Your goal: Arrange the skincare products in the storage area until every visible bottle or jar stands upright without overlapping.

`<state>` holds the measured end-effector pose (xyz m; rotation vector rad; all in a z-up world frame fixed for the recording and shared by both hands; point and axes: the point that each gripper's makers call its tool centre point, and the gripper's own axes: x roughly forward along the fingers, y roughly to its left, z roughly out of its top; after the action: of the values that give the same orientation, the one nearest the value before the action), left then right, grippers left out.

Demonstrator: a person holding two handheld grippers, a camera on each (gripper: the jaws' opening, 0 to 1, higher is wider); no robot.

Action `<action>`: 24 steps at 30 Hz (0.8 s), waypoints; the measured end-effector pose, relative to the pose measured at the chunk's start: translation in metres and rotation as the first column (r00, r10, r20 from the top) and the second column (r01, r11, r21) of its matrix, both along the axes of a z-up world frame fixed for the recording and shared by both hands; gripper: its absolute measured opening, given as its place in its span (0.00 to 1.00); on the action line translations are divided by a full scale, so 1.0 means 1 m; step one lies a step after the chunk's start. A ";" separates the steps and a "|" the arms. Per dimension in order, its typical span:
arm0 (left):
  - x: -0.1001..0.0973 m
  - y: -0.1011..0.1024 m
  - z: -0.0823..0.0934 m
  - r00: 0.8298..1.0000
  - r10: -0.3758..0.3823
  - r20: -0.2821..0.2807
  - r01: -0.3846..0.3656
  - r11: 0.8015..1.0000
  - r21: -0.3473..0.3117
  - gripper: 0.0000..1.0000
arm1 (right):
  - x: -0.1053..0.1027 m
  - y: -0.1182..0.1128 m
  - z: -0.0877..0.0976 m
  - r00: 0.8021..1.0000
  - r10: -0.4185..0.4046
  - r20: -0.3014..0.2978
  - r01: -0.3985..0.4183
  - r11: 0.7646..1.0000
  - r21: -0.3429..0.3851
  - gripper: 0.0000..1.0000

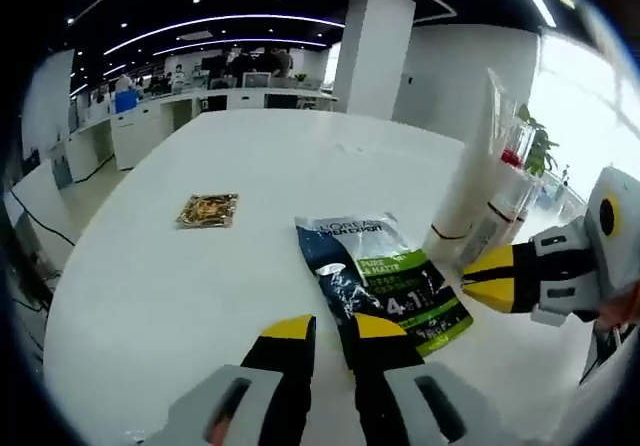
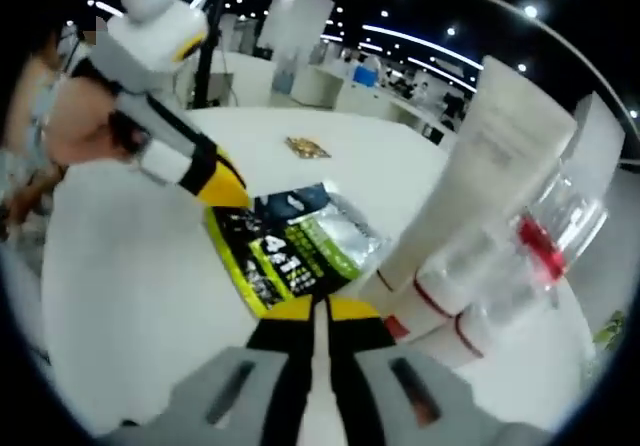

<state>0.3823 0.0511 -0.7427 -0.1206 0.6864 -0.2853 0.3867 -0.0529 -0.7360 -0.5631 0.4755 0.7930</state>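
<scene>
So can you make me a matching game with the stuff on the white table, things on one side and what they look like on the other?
Things:
1. sachet
2. white tube
3. clear tube
4. small packet

Looks:
A. gold and brown, lying alone
B. see-through with a red band
C. dark with a green label, lying flat
D. tall, plain white, standing cap-down

Pairs: 1-C, 2-D, 3-B, 4-A

White bench (image 1: 200,266) carries a small gold-patterned packet (image 1: 208,210), lying flat, well apart from the rest. Background: white square pillar (image 1: 372,51), long white counters (image 1: 150,126) with people behind them, curved ceiling light strips (image 1: 220,24), green plant (image 1: 540,146) by the bright window on the right.
</scene>
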 end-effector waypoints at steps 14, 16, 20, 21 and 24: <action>-0.006 -0.014 -0.019 0.987 -0.160 -0.020 0.161 0.964 0.214 0.07 | -0.003 0.005 -0.021 0.998 0.061 -0.026 -0.062 0.996 -0.062 0.00; -0.006 -0.013 -0.019 0.986 -0.167 -0.009 0.165 0.960 0.229 0.05 | -0.003 0.004 -0.020 0.998 0.065 -0.022 -0.066 0.996 -0.055 0.00; -0.004 -0.013 -0.019 0.985 -0.170 0.010 0.163 0.958 0.236 0.03 | -0.003 0.004 -0.020 0.998 0.062 -0.032 -0.063 0.998 -0.026 0.00; -0.004 -0.013 -0.020 0.986 -0.169 0.012 0.161 0.959 0.232 0.03 | -0.003 0.004 -0.020 0.998 0.061 -0.033 -0.062 0.998 -0.024 0.00; -0.004 -0.014 -0.020 0.986 -0.167 0.017 0.159 0.963 0.215 0.01 | -0.005 0.004 -0.020 0.998 0.054 -0.032 -0.055 0.998 -0.018 0.00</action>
<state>0.3785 0.0372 -0.7628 0.1466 0.6893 -0.3689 0.3813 -0.0491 -0.7556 -0.5840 0.4988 0.8511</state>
